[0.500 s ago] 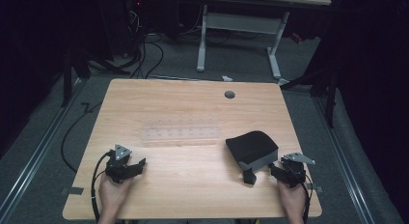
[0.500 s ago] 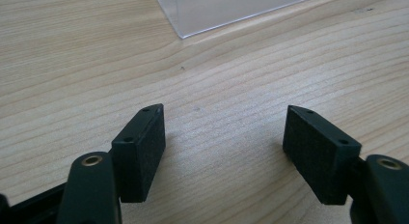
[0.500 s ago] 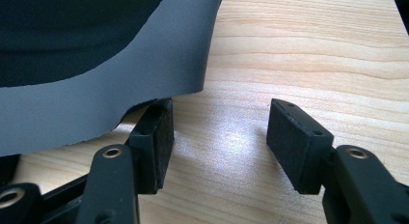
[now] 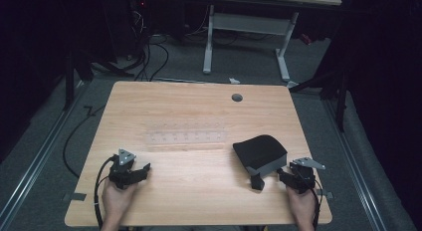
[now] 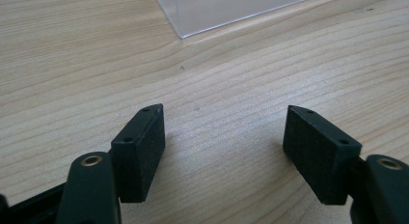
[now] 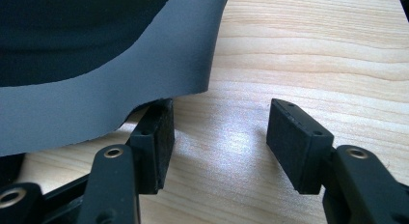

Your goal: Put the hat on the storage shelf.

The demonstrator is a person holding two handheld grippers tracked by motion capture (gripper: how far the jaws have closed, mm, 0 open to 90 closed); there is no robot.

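Note:
A curved dark sheet (image 4: 260, 150), black on top and grey underneath, lies at the right of the wooden table (image 4: 199, 106). My right gripper (image 4: 283, 175) sits just right of its near edge, jaws open. In the right gripper view the sheet's (image 6: 120, 64) grey lip overhangs the left jaw, and nothing is between the jaws of that gripper (image 6: 219, 132). My left gripper (image 4: 141, 170) rests near the front left of the table. It (image 5: 224, 132) is open over bare wood. A clear plastic strip (image 4: 186, 137) lies mid-table, and its corner (image 5: 231, 7) shows ahead of the left jaws.
A small black block (image 4: 256, 182) stands by the sheet's near edge. A grey round grommet (image 4: 237, 97) sits near the table's far edge. Behind the table are a desk frame (image 4: 246, 24) and cables on the floor (image 4: 149, 57).

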